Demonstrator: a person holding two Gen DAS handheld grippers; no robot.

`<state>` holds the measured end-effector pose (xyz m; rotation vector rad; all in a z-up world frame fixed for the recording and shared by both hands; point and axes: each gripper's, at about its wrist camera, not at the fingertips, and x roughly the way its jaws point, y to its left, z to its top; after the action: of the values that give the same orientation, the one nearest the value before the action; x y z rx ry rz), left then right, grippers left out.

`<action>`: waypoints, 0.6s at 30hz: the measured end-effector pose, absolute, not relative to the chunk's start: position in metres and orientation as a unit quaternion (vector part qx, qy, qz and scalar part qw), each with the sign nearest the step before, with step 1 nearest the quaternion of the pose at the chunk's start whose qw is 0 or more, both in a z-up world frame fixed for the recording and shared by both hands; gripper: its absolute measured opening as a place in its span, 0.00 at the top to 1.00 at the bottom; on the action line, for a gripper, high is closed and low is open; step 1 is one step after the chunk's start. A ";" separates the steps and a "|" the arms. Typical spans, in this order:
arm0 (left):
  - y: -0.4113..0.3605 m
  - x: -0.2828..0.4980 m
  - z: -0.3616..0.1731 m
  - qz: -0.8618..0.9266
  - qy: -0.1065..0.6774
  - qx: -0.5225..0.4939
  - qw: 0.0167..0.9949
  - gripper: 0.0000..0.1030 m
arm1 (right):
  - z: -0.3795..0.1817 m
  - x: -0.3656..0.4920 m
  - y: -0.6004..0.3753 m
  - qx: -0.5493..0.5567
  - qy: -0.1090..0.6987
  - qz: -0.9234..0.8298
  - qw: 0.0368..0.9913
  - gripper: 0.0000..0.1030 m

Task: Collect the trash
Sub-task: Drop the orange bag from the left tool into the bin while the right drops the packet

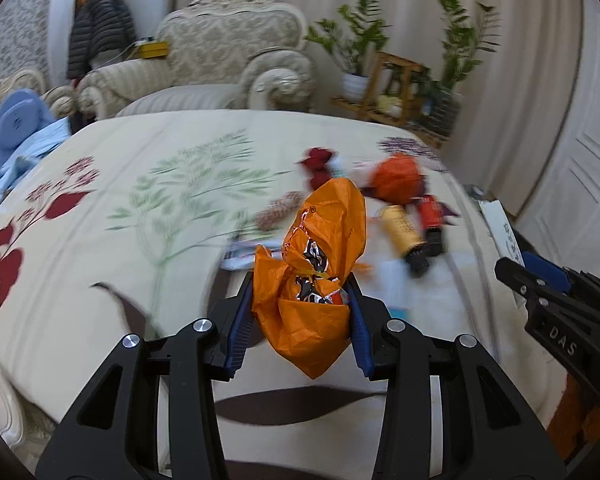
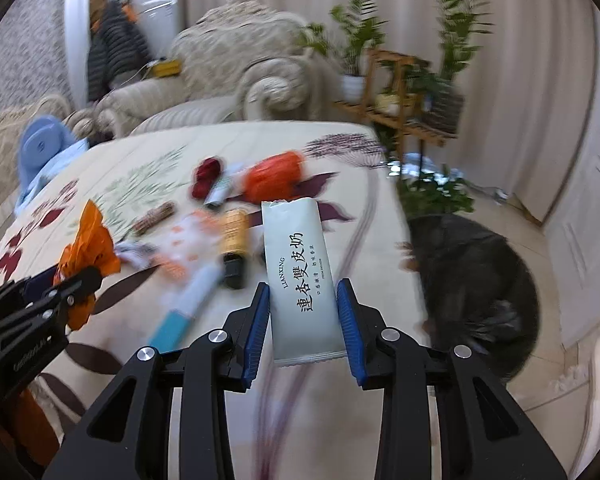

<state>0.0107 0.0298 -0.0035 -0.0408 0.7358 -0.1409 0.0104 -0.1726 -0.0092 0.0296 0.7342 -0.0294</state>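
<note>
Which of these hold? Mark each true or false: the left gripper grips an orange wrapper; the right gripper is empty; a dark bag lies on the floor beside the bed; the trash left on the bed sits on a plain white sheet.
1. The left gripper grips an orange wrapper: true.
2. The right gripper is empty: false, it holds a white packet.
3. A dark bag lies on the floor beside the bed: true.
4. The leftover trash sits on a plain white sheet: false, the cover has a leaf and flower print.

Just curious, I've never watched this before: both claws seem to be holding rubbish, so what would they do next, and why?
Probably carry both over to the dark bag beside the bed: the left gripper grips an orange wrapper, the right gripper a white packet.
</note>
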 end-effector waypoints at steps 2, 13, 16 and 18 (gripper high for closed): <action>0.006 0.015 -0.001 -0.089 0.356 -0.010 0.930 0.60 | -0.008 0.011 -0.190 0.020 0.353 -0.033 0.935 0.66; -0.100 0.044 -0.004 -0.158 0.351 0.028 0.923 0.60 | -0.020 0.021 -0.280 0.050 0.344 -0.114 0.931 0.66; -0.122 0.053 -0.008 -0.168 0.357 0.034 0.918 0.60 | -0.027 0.026 -0.295 0.056 0.348 -0.125 0.928 0.66; -0.140 0.061 -0.011 -0.174 0.360 0.040 0.916 0.60 | -0.030 0.030 -0.303 0.055 0.348 -0.131 0.927 0.66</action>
<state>0.0610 -0.1398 -0.0109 0.0820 0.7410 -0.3582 0.0297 -0.3030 -0.0303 0.1132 0.7139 -0.2683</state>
